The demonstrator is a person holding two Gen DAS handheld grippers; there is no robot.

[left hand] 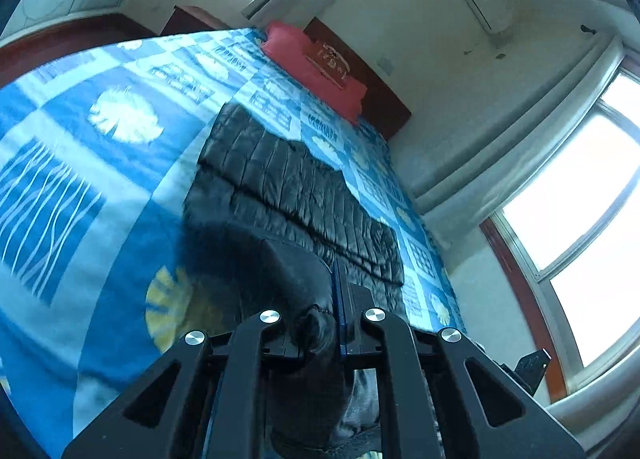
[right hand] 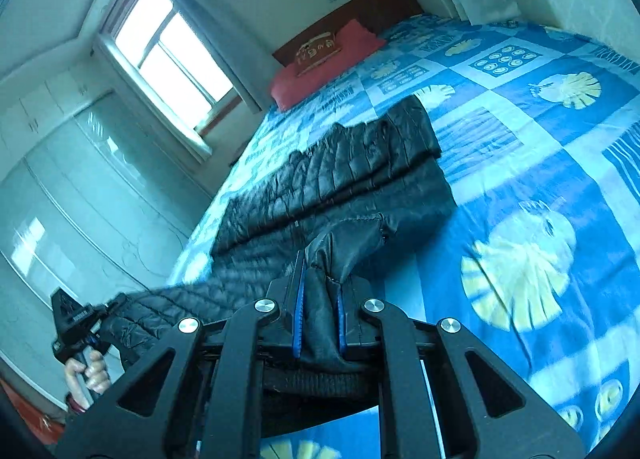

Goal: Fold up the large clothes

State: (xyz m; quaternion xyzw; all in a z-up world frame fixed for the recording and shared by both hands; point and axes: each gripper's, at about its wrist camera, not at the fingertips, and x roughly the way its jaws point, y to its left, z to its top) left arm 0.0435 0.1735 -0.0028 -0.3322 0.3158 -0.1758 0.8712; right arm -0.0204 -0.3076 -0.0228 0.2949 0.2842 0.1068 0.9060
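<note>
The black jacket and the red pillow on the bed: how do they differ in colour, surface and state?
The black jacket is dark, quilted and shiny; the red pillow is plain red with a printed patch. The jacket stretches down the middle of the bed, its near edge clamped in the left gripper and right gripper; the pillow lies untouched against the headboard. Both rest on the blue patterned sheet.

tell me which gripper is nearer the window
Left. The left gripper holds the jacket edge on the window side; the right gripper grips it farther away.
</note>
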